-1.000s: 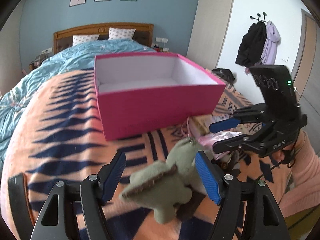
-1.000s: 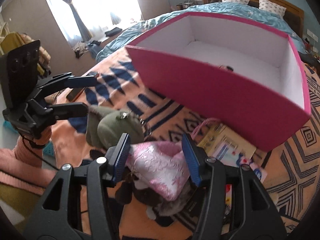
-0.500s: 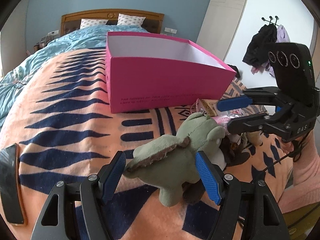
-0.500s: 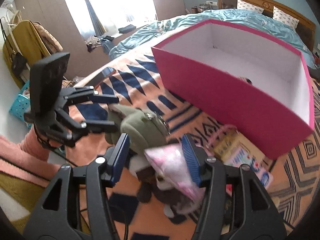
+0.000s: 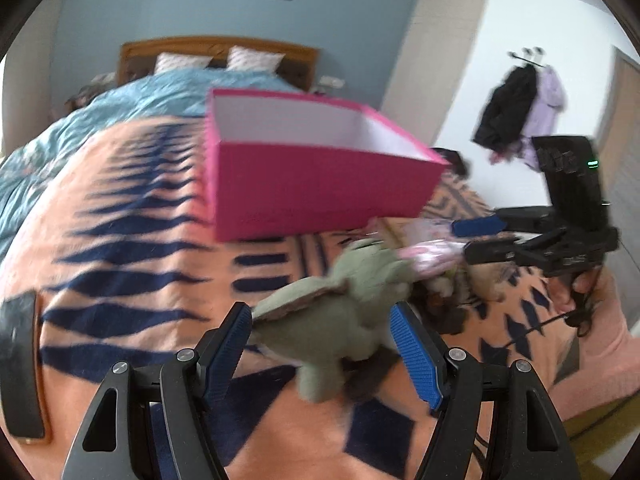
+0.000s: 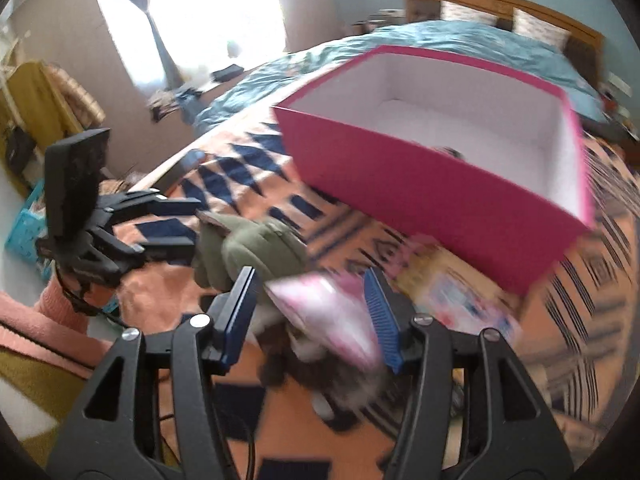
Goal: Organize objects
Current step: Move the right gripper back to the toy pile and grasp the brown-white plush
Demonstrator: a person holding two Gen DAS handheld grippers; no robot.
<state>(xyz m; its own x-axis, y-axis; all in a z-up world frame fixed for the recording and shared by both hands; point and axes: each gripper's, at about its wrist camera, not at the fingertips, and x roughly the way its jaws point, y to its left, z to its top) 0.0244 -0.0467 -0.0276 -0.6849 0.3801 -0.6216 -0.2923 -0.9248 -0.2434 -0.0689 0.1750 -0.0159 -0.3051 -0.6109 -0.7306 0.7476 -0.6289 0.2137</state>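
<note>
The green plush toy [image 5: 340,312] sat between the blue pads of the left gripper [image 5: 322,344], lifted off the orange and navy blanket [image 5: 120,264]. Both pads pressed its sides, so the left gripper was closed on it at a middling width. From the right wrist view the same toy [image 6: 256,248] hung at the tips of that gripper [image 6: 180,226], just left of the right gripper's own load.

The right gripper [image 6: 312,312] was clamped on a pink and white pouch [image 6: 332,312], its pads narrower apart than the left pair. In the left wrist view the pouch [image 5: 432,256] showed at the tips of the right gripper [image 5: 476,238], almost touching the toy's head. A dark furry plush [image 6: 332,376] lay on the blanket just below the pouch; motion blur made its shape hard to read.

Beyond both grippers stood the open pink box [image 5: 320,196], white inside, resting on the blanket. A small dark thing [image 6: 450,152] lay on its floor near the front wall; I could not tell what it was. Some printed paper packets [image 6: 460,296] lay on the blanket against the box's near corner.

A dark phone [image 5: 20,364] lay flat at the blanket's left edge. Farther back, a blue duvet [image 5: 152,96] covered the bed up to two pillows [image 5: 224,60] and a wooden headboard [image 5: 220,46]. A person's salmon sleeve [image 5: 600,340] showed behind the right gripper.
</note>
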